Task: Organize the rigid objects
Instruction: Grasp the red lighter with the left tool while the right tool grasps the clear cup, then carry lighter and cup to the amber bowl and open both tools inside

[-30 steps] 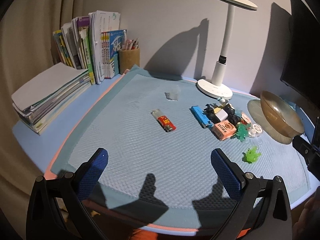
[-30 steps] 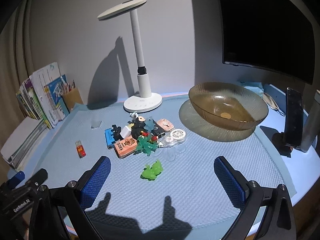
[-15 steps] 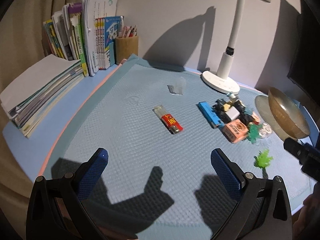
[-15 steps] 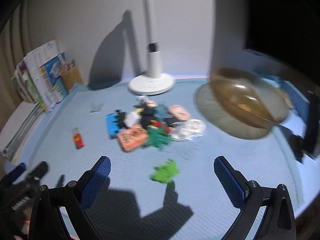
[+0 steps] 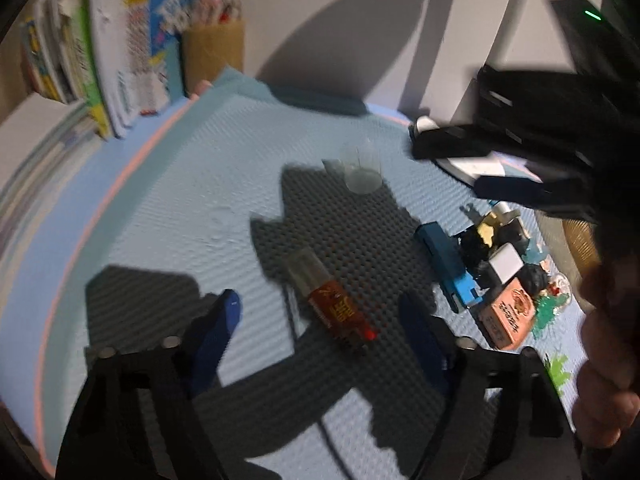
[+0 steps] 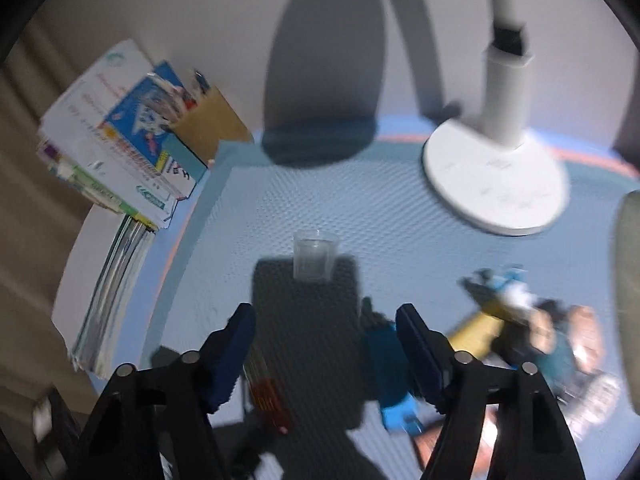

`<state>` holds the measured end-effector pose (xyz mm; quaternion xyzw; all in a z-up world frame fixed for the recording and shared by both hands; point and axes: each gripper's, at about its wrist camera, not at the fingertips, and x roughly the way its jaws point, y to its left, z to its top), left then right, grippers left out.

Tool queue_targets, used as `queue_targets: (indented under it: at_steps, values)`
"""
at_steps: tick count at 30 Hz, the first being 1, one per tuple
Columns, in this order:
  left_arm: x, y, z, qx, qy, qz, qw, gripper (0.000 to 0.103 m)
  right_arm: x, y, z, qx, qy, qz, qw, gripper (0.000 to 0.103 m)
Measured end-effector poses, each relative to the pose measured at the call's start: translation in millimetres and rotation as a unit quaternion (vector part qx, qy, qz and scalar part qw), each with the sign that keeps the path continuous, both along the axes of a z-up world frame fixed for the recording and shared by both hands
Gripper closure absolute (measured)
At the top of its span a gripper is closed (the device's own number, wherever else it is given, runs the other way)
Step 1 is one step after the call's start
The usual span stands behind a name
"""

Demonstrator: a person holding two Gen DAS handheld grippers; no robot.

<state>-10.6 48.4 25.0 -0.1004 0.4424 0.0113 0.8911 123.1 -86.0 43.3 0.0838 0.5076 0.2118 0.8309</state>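
Observation:
A red lighter (image 5: 332, 304) lies on the blue mat (image 5: 180, 216), straight ahead of my left gripper (image 5: 320, 326). Its jaws are closing, and the pads stand apart from the lighter on both sides. A blue lighter (image 5: 448, 268) lies to the right, beside a pile of small items (image 5: 508, 280). My right gripper (image 6: 326, 340) hovers over the mat with its jaws closing on nothing. A small clear cup (image 6: 314, 256) stands just ahead of it. The blue lighter (image 6: 390, 376) shows by its right finger and the red lighter (image 6: 268, 392) under its left finger. The views are blurred.
A white lamp base (image 6: 496, 176) stands at the back right. Books (image 6: 120, 152) and a brown pencil holder (image 6: 212, 124) line the left. An amber bowl (image 5: 580, 236) sits at the far right. A hand (image 5: 608, 340) and the black right gripper (image 5: 520, 160) fill the left view's right side.
Both grippers came forward and down toward the mat, and their jaws narrowed. The right gripper swung left from the pile toward the cup and lighters, and now shows large in the left view.

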Motion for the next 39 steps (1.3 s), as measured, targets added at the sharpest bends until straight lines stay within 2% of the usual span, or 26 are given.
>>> queue_targets:
  at_steps: [6,10,11,12,14,16,18,22,25,28,31,36,39]
  values:
    - [12.8,-8.9,-16.6,0.016,0.019,-0.001,0.9997,0.038,44.7,24.1,-33.2,0.006,0.038,0.003,0.999,0.032]
    - [13.8,-15.0,-17.6,0.057,0.017,0.002,0.9982,0.053,59.3,39.0,-39.6,-0.008,0.034,0.008,0.999,0.032]
    - [13.0,-16.4,-17.7,0.066,0.016,0.003,0.9977,0.057,62.0,44.5,-42.7,-0.017,0.036,0.011,0.999,0.039]
    - [12.3,-16.6,-17.1,0.067,0.014,0.004,0.9976,0.060,64.3,48.3,-46.0,-0.025,0.037,0.015,0.999,0.052]
    - [8.8,-16.1,-14.9,0.071,0.007,0.004,0.9974,0.083,64.0,54.9,-48.9,-0.047,0.028,0.021,0.998,0.067]
    - [6.3,-13.5,-13.4,0.063,0.004,0.003,0.9980,0.083,59.1,54.5,-45.3,-0.049,0.016,0.025,0.998,0.067]
    - [0.9,-9.7,-9.9,0.039,-0.007,-0.005,0.9992,0.083,50.1,47.1,-36.1,-0.032,0.008,0.026,0.999,0.067]
    - [-8.5,-5.9,3.9,0.004,-0.041,-0.026,0.9988,0.083,22.7,25.0,-2.8,-0.016,-0.034,0.022,0.999,0.067]
    - [-22.8,-9.1,22.2,-0.017,-0.066,-0.039,0.9969,0.083,-5.0,-2.4,25.0,-0.009,-0.069,0.008,0.998,0.067]
    - [-32.2,-16.6,40.2,-0.019,-0.090,-0.052,0.9944,0.083,-32.3,-44.1,48.7,-0.008,-0.105,-0.019,0.994,0.067]
    - [-38.5,-36.2,63.2,-0.023,-0.113,-0.076,0.9904,0.083,-62.4,-109.0,68.0,-0.016,-0.135,-0.068,0.988,0.067]
    - [-36.3,-100.8,102.1,-0.027,-0.143,-0.152,0.9776,0.083,-92.9,-219.1,96.0,-0.042,-0.160,-0.178,0.970,0.067]
    - [-21.8,-150.7,124.1,-0.054,-0.154,-0.207,0.9647,0.083,-107.0,-287.0,114.2,-0.040,-0.165,-0.249,0.953,0.067]
